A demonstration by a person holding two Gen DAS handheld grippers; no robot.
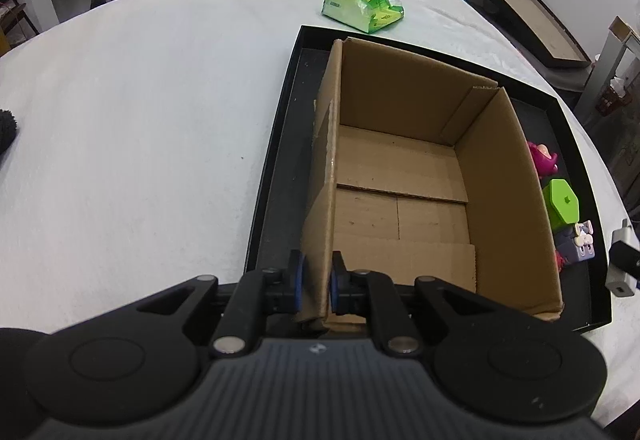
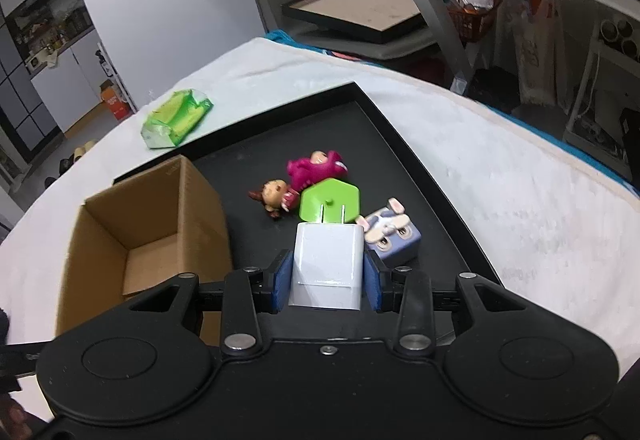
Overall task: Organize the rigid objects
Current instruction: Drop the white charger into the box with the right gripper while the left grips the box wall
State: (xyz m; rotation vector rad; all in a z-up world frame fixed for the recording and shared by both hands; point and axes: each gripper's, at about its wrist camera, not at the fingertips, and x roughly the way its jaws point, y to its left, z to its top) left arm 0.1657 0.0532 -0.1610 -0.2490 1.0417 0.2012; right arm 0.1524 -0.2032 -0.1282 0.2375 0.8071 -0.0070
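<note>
Right wrist: four toys point(image 2: 330, 200), one charger point(image 2: 328, 264).

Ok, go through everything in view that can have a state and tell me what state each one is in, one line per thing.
cardboard box: open on top, empty, standing in the tray
left gripper: shut on the box's near wall
right gripper: shut on the white charger
white charger: held above the tray, prongs pointing away
black tray: holds the box and loose toys
green tissue pack: torn open, on the cloth

One box point(image 2: 144, 228), one charger point(image 2: 328, 268), four toys point(image 2: 316, 168).
</note>
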